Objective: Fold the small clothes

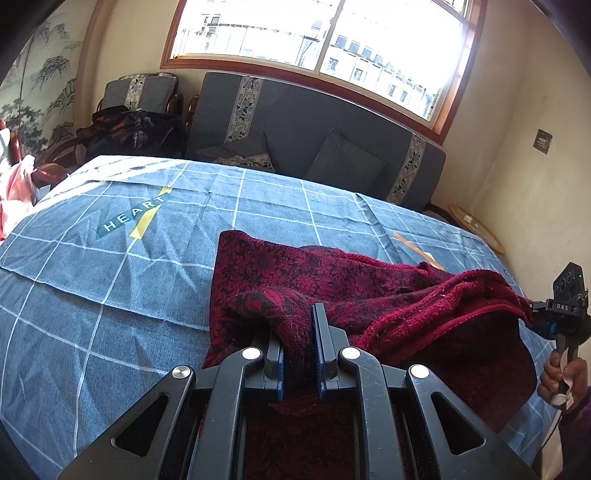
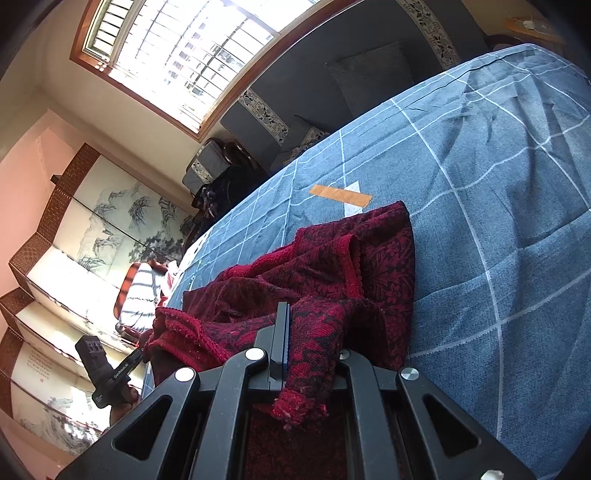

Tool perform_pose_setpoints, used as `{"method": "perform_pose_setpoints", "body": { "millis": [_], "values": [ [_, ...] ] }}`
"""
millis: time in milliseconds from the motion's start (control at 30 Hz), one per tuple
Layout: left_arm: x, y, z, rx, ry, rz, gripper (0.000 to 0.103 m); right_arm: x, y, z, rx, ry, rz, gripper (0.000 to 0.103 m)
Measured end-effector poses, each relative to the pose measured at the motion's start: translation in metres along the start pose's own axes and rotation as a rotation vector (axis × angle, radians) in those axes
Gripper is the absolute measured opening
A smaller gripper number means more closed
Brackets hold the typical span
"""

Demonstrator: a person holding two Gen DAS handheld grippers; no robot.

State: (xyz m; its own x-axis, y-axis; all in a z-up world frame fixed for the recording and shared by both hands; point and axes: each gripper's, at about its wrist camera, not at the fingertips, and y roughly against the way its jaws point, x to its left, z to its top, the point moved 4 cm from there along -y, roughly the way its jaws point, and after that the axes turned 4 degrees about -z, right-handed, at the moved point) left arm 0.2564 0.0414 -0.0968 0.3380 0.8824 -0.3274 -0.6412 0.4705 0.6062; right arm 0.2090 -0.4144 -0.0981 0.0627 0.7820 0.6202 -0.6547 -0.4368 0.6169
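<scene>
a dark red patterned garment (image 1: pixel 332 288) lies bunched on a tabletop covered by a blue checked cloth (image 1: pixel 110 266). the left claw (image 1: pixel 298 332) is nearly closed, pinching a fold of the garment's near edge between its two fingers, cloth running down through the gap. the right claw (image 2: pixel 310 332) is clamped narrow on another bunch of the same garment, and a frayed end of the fabric hangs out below its fingers. seen from the left side, the right claw grips the garment's far right corner, and a hand (image 1: pixel 563 380) holds its handle. a strip of orange tape (image 2: pixel 340 195) is stuck on the cloth just beyond the garment. behind the tabletop stands a grey sofa (image 1: pixel 314 122) under a window (image 1: pixel 321 33).
</scene>
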Motion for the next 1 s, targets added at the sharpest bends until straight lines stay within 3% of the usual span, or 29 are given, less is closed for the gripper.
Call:
{"method": "perform_pose_setpoints", "body": {
  "millis": [767, 1000],
  "values": [
    [0.006, -0.02, 0.0, 0.047, -0.004, 0.016, 0.016, 0.001, 0.002, -0.003, 0.01, -0.009, -0.004, 0.009],
    [0.011, -0.025, 0.0, 0.08, 0.05, -0.018, 0.018, 0.002, 0.001, -0.005, 0.01, -0.018, -0.001, 0.009]
  ]
}}
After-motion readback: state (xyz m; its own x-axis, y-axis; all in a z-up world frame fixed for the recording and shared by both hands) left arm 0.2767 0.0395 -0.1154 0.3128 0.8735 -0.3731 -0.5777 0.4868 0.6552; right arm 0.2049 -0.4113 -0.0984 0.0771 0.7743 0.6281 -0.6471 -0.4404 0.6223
